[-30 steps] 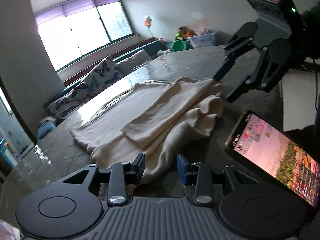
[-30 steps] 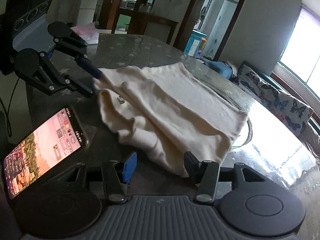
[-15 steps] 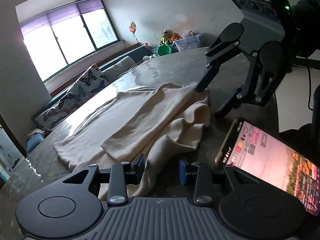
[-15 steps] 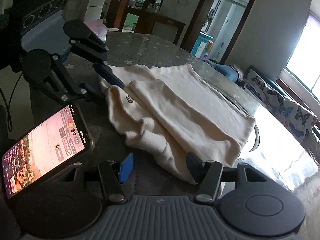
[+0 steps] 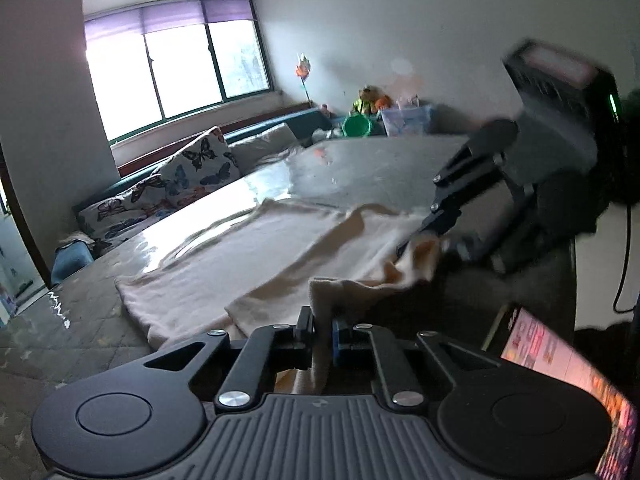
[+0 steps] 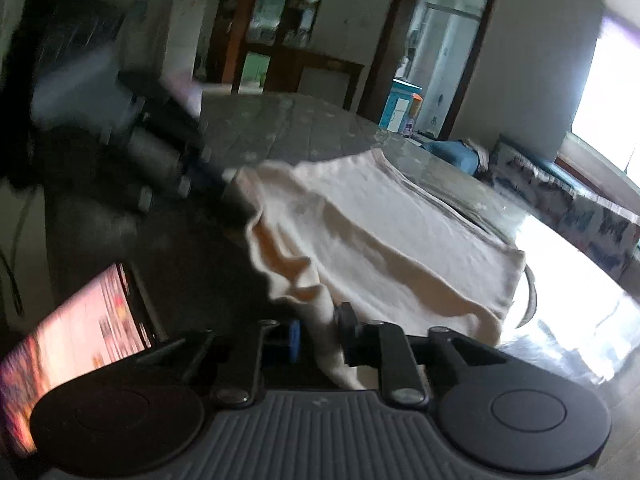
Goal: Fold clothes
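Our left hand-held gripper (image 5: 323,330) is closing its jaws with a fold of the cream garment (image 5: 280,264) pinched between them; the cloth runs up from between the fingers and down toward the camera body. Our right hand-held gripper (image 6: 318,332) is closing as well, and a twisted strip of the same garment's edge passes between its blue pad and its black pad.

The garment lies spread on the grey patterned surface (image 5: 380,164), flat toward the window side and bunched and lifted at the near edge where we grip it. In the left wrist view the right hand-held gripper appears blurred at the cloth's right corner, its fingertips buried in the fabric. In the right wrist view the left hand-held gripper shows as a dark blur at the cloth's upper left corner.

A lit phone (image 5: 568,380) is mounted beside each camera, at the frame's edge. Beyond the surface we see a bench with butterfly-print cushions (image 5: 188,176) under a bright window (image 5: 176,68), and a green bowl (image 5: 356,125) among toys in the far corner.
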A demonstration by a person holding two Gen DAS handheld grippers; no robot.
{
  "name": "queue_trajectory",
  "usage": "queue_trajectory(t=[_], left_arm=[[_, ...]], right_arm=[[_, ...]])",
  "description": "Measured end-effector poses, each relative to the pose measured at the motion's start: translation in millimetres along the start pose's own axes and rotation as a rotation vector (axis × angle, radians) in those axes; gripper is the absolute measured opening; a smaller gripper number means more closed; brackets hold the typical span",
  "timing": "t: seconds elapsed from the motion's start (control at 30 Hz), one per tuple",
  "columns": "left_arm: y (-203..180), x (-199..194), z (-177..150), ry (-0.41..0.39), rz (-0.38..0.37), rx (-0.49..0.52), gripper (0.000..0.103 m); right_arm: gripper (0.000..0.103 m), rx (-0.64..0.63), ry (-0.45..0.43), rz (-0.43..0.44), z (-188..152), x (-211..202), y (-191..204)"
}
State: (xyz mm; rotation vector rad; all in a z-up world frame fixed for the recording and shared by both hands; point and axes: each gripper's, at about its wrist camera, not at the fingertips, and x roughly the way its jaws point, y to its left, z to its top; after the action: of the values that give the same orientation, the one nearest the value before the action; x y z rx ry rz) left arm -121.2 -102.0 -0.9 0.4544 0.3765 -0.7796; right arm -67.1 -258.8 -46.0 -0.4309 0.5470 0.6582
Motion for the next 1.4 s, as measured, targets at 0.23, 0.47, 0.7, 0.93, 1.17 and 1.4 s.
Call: queue_trajectory(t=[0.23,0.47,0.7,0.93,1.17,1.4], left_arm=[[-13,-11,-12,0.009,0.061,0.076,0.035],[-14,-4,-14,0.048,0.102,0.092,0.035],[-1,1,-13,0.077,0.146,0.064,0.007],[-2,-10,-11,0.075,0.130,0.040,0.005],[-5,-25,-8,0.072,0.138,0.017,0.005],[-17,-53,-3,0.071,0.137,0.037,0.005]], right_arm=[[0.010,0.113,-0.046,0.003,16,-9,-24],[0.010,0.136,-0.087,-0.011,27,-13,-33],[0.009,0.117,-0.084,-0.025,25,-11,-31],[0.008,0.119,-0.091,-0.016,21,-16,-26],[0.008,0.108,-0.089,0.005,17,-29,-15],[0.008,0.082,-0.084,0.041,14,-54,2]])
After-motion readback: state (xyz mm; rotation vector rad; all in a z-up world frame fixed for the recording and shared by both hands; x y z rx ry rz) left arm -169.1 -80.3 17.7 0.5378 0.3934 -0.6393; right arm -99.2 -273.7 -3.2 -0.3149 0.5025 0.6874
